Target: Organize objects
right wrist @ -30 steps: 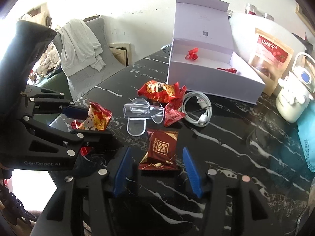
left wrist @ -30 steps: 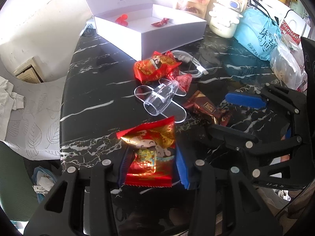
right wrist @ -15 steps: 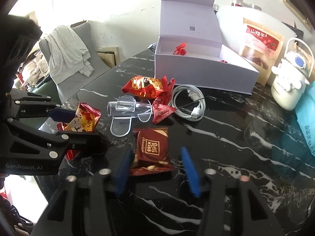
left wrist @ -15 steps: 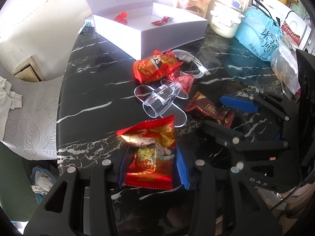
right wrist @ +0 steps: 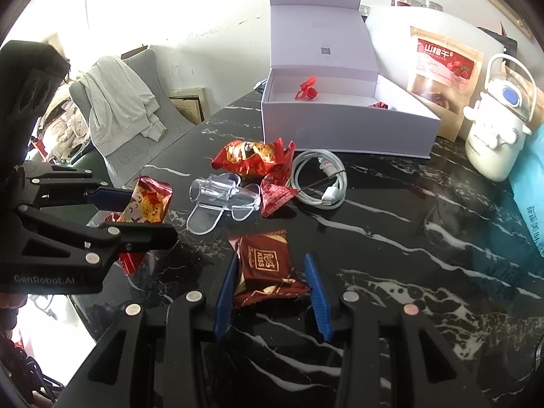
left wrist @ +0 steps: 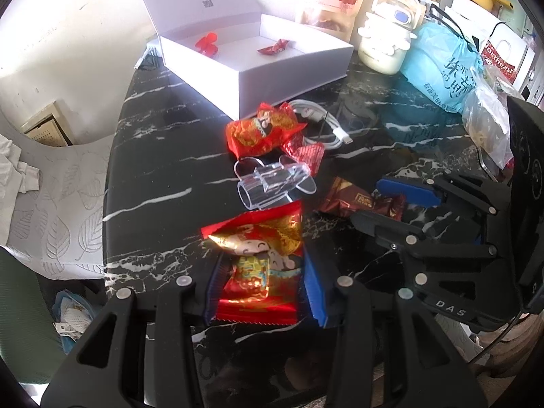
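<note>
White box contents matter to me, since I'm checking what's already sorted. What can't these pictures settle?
- Right wrist view: the white box front wall hides its floor; one red candy barely peeks out.
- Left wrist view: the red-gold snack packet has its lower sides covered by the left hand-held gripper pads, so contact is unclear.
- Right wrist view: the brown chocolate packet sits between the right hand-held gripper pads; grip unclear.

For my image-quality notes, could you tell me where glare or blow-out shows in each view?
Left wrist view: the wall is blown out, and the black table mirrors the blue bag. Right wrist view: the wall washes white.
</note>
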Available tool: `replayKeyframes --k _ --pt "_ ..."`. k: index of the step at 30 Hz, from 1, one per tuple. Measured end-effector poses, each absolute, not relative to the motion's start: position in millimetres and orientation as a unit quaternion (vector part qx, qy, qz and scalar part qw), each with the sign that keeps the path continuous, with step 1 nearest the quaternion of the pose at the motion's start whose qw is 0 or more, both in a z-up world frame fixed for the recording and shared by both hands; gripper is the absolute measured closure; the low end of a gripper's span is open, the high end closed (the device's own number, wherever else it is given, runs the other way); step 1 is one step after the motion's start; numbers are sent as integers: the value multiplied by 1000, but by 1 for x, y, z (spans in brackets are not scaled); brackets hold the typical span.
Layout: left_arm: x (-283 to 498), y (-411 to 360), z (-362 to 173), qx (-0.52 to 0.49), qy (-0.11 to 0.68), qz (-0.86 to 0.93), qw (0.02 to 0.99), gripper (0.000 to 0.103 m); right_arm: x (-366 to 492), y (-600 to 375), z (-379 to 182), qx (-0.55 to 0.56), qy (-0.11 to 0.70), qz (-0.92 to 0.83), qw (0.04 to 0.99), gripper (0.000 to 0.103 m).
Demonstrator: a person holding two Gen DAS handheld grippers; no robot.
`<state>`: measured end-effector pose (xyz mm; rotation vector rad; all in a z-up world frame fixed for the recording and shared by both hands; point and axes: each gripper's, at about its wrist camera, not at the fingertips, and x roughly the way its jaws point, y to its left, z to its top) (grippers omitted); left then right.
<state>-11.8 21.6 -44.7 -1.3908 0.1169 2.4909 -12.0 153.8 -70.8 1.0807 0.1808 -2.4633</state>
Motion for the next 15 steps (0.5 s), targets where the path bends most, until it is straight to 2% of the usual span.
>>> replayKeyframes --k 15 --pt "1 34 -38 -480 53 862 155 63 8 164 -81 408 71 -883 220 61"
